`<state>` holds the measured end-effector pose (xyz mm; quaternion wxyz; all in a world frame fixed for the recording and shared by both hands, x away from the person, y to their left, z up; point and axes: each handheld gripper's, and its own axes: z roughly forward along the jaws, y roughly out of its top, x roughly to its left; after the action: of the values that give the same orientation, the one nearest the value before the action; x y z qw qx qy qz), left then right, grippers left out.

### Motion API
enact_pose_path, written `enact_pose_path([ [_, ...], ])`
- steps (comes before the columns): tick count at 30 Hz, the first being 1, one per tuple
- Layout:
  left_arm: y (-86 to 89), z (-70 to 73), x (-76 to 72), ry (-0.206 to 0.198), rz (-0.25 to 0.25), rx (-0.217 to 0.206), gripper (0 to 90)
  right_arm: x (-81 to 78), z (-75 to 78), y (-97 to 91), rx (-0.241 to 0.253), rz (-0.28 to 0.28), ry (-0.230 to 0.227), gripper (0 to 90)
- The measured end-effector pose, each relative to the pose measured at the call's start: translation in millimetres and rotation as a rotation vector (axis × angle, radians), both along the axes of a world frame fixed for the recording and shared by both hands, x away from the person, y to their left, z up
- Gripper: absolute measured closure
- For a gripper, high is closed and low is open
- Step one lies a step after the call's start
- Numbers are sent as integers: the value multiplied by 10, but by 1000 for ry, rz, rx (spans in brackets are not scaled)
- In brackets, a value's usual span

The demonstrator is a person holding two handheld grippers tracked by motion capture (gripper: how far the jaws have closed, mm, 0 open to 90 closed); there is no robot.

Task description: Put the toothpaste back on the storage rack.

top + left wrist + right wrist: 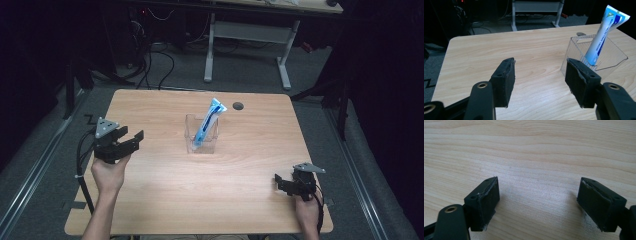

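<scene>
Toothpaste tube [209, 122], blue and white, stands tilted in the clear plastic holder [190, 135] near the middle of our wooden table [165, 200], its crimped end sticking up over the rim and leaning toward the far right corner. Starting from our own tools: our left gripper [131, 140] hovers above the table's left side with its jaws spread wide and nothing between them; in the left gripper view [539, 75] those jaws point toward the holder [604, 53], which sits off to their right, with the tube [602, 37] rising out of it. Our right gripper [280, 184] rests low near the table's near right corner, well apart from the holder, and in the right gripper view [537, 200] its pads are also wide apart over bare wood, gripping nothing. The holder contains the tube and, as far as we can tell, nothing else. We judge the main risk to be the holder itself: it looks light, so a sideways nudge from a jaw, or pulling the tube at an angle, could tip or drag it. The tube's slick, soft body could also squash or slip if we pinch it near the crimp.
</scene>
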<state>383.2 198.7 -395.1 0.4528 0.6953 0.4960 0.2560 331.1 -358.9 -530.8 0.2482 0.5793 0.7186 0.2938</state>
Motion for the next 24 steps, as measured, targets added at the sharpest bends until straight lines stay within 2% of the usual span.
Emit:
enact_pose_path([
  [24, 122, -163, -165, 10, 32, 5, 406, 0, 0, 0, 0, 1, 0, 179],
])
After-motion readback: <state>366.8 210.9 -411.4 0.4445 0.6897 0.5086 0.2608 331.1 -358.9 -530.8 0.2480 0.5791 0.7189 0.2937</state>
